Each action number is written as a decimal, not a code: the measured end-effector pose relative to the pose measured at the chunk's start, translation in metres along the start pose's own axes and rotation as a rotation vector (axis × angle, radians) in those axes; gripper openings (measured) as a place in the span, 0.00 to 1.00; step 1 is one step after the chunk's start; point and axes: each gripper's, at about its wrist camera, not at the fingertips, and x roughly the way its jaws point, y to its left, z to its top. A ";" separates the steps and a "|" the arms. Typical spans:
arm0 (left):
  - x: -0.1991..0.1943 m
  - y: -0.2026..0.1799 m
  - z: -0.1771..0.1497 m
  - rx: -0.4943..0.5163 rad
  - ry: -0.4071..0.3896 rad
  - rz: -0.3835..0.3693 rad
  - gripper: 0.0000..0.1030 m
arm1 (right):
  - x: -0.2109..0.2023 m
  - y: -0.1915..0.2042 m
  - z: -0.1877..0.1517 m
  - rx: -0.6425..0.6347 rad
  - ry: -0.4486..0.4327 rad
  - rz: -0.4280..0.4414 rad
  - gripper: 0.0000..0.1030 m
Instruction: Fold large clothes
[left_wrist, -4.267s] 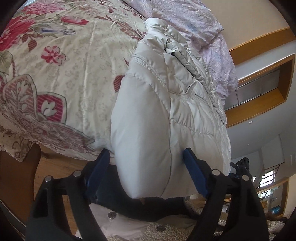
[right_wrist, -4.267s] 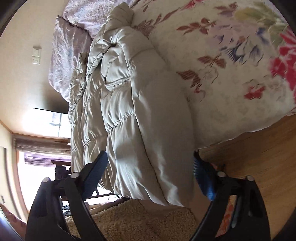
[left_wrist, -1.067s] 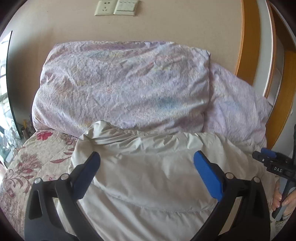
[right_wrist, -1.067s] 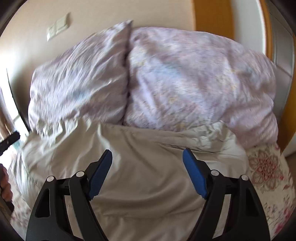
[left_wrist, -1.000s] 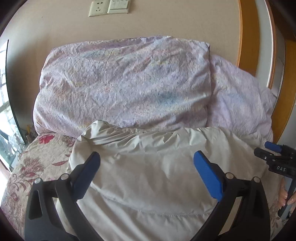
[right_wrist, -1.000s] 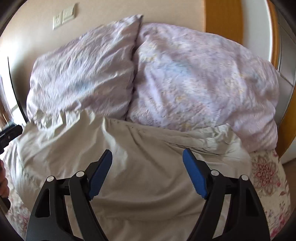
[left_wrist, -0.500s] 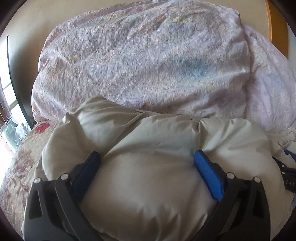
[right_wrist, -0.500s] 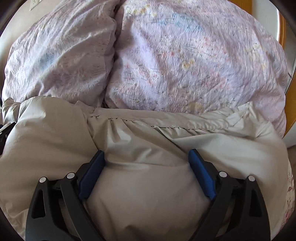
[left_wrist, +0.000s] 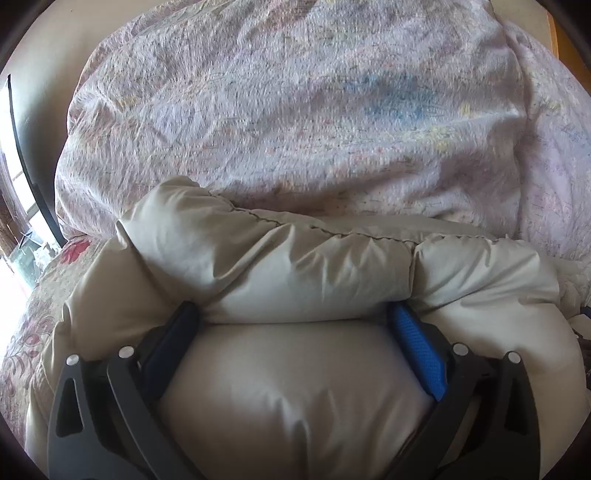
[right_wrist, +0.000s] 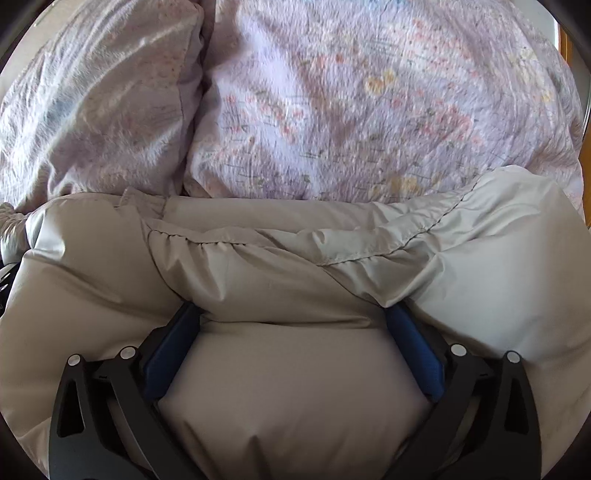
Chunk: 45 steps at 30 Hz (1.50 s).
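The left tongs (left_wrist: 293, 325) stand wide apart, both fingers pressed into a fat bulge of the cream puffer coat (left_wrist: 295, 266), which fills the gap between them. The right tongs (right_wrist: 291, 321) do likewise, spread wide around another puffed fold of the coat (right_wrist: 288, 266). The coat lies bunched on the bed, its far edge touching the lilac pillows (left_wrist: 295, 103) (right_wrist: 369, 103). A flowered bedspread (left_wrist: 29, 325) shows at the left.
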 end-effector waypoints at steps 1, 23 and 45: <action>0.001 -0.002 0.000 0.008 0.002 0.013 0.98 | 0.001 0.000 0.001 0.000 0.002 -0.001 0.99; -0.010 0.072 0.017 -0.083 0.036 0.125 0.98 | -0.032 -0.101 -0.010 0.139 -0.051 -0.164 0.96; 0.028 0.081 0.018 -0.178 0.149 0.055 0.98 | 0.032 -0.124 -0.018 0.182 0.065 -0.124 0.99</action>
